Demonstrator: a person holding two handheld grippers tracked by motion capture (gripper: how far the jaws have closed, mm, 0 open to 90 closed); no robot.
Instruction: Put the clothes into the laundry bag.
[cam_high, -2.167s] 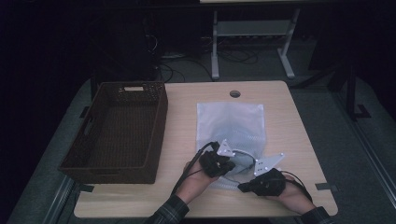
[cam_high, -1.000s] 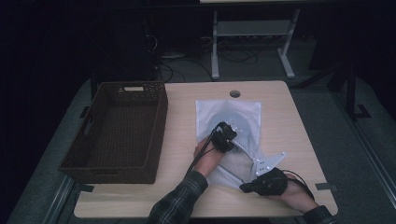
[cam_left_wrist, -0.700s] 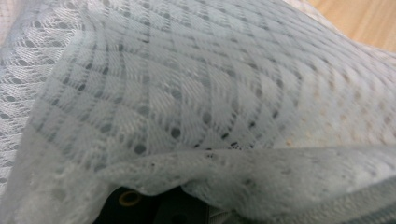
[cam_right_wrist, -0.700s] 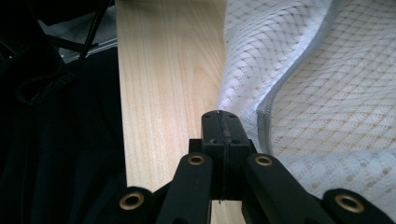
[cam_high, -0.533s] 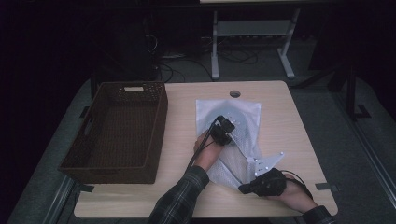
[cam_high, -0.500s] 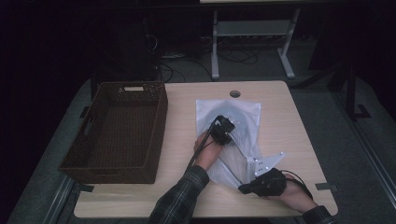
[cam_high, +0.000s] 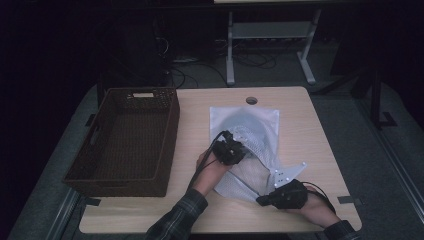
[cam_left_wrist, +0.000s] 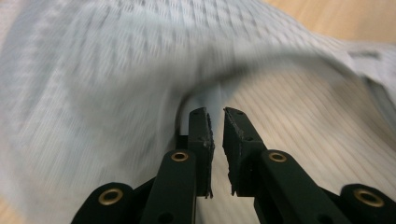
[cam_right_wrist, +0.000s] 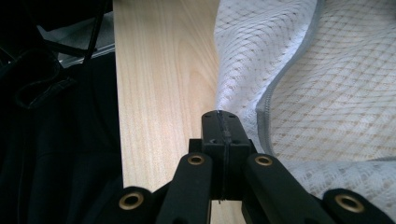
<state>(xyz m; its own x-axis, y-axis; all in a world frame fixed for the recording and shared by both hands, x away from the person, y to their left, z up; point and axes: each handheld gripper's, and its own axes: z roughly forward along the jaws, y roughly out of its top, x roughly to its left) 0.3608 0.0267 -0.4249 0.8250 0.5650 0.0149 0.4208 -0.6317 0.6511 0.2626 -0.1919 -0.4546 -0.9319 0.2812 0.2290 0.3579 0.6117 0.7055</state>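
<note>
A white mesh bag (cam_high: 250, 125) lies on the wooden table (cam_high: 315, 135), its near part drawn up into a ridge between my two grippers. At the middle of the bag, my left gripper (cam_high: 239, 146) has its jaws closed to a thin slit on a fold of the mesh (cam_left_wrist: 93, 70), which billows over the tips (cam_left_wrist: 215, 114). My right gripper (cam_high: 264, 200) is near the table's front edge. In the right gripper view its jaws (cam_right_wrist: 220, 114) are pressed flat together on the bag's edge, beside the grey zip seam (cam_right_wrist: 271, 98).
A dark wicker basket (cam_high: 172, 130) with nothing in it stands on the left half of the table. A round cable hole (cam_high: 251, 100) sits at the far edge. Bare wood (cam_right_wrist: 163, 70) runs along the front, beyond it the person's dark clothing.
My left gripper has travelled from beside the right one near the front edge out to the middle of the bag, raising the mesh with it. The right gripper has stayed put.
</note>
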